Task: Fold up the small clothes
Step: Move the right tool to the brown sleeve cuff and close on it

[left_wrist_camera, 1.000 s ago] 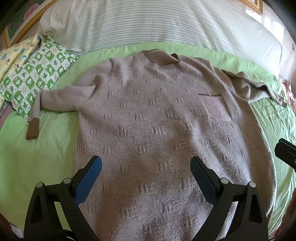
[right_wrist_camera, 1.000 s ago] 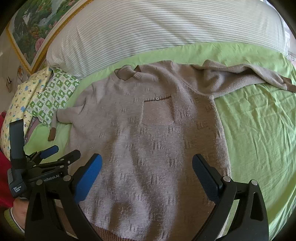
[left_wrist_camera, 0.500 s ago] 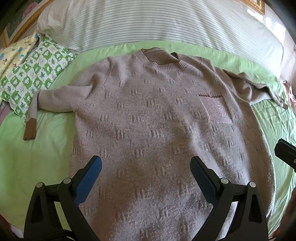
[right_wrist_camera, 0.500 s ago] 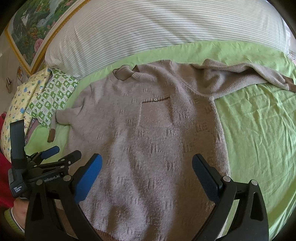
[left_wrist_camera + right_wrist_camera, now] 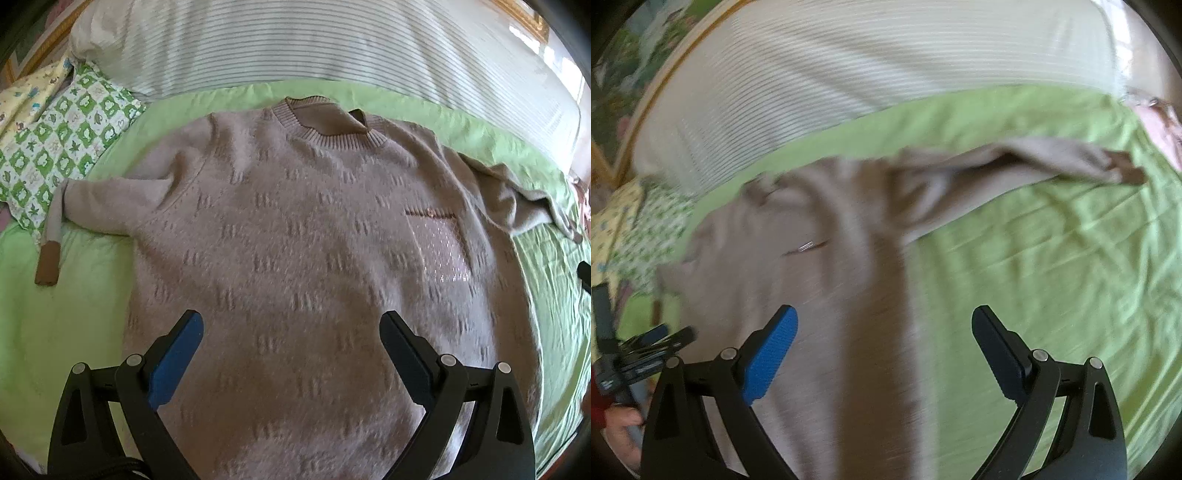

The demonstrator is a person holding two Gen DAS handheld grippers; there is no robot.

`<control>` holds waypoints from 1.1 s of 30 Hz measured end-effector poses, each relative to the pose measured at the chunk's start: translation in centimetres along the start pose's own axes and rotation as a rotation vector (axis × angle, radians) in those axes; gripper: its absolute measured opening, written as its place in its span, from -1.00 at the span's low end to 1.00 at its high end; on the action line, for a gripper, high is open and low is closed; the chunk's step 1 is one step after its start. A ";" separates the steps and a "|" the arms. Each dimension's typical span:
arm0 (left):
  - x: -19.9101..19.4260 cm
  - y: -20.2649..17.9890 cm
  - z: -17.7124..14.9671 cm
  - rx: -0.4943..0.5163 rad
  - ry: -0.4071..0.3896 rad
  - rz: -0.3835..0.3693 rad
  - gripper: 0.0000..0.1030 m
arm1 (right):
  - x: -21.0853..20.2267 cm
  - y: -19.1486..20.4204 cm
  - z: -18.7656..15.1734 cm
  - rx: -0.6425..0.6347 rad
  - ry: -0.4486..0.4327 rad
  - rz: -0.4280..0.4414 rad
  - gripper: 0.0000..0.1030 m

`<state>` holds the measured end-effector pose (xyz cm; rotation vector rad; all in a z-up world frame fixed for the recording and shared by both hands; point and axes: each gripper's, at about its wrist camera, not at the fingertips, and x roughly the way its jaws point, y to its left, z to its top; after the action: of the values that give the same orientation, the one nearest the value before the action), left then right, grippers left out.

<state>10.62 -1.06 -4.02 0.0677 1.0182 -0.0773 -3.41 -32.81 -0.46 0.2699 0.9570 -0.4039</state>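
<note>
A taupe knitted sweater (image 5: 295,240) lies flat, front up, on the green bedsheet (image 5: 55,314), neck away from me, with a glittery chest pocket (image 5: 439,247). Its left sleeve bends down to a brown cuff (image 5: 47,266); its right sleeve (image 5: 1015,166) stretches out sideways. My left gripper (image 5: 291,332) is open and empty above the sweater's lower body. My right gripper (image 5: 884,328) is open and empty over the sweater's right side edge (image 5: 879,295); this view is blurred. The left gripper also shows in the right wrist view (image 5: 646,343) at the lower left.
A striped white pillow (image 5: 314,40) runs along the back of the bed. A green-checked pillow (image 5: 62,147) and a yellow one (image 5: 26,96) lie at the back left. Bare green sheet (image 5: 1052,277) spreads to the right of the sweater.
My right gripper has swung to the right, so the sweater's side edge and bare sheet now sit between its fingers. My left gripper has drifted slightly nearer the sweater. Both stay open.
</note>
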 end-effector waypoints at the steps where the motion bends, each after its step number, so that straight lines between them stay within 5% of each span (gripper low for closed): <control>1: 0.2 -0.1 0.3 -0.003 0.001 0.000 0.88 | -0.1 -1.2 0.7 0.003 -0.011 -0.031 0.84; 7: 2.5 -0.9 2.5 -0.025 0.018 0.009 0.88 | 0.8 -9.7 5.2 0.003 -0.046 -0.216 0.77; 15: 6.0 -2.3 4.5 -0.044 0.050 0.030 0.88 | 6.7 -14.8 11.0 -0.194 0.078 -0.331 0.60; 20: 7.9 -3.2 5.4 -0.057 0.074 0.033 0.88 | 9.9 -16.1 11.4 -0.333 0.196 -0.359 0.17; 24: 8.4 -3.3 6.0 -0.064 0.070 0.017 0.88 | 9.2 -17.6 12.2 -0.283 0.215 -0.344 -0.92; 28: 8.2 -3.1 6.2 -0.067 0.065 -0.017 0.88 | 6.1 -16.5 12.5 -0.195 0.239 -0.226 -0.92; 33: 6.6 -2.1 5.8 -0.067 0.044 -0.060 0.88 | 2.0 -9.3 10.5 -0.027 0.337 0.185 -0.92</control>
<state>18.77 -3.91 -6.61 -0.0225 1.0659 -0.0968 1.17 -45.73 3.24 0.4069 1.2546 -0.1775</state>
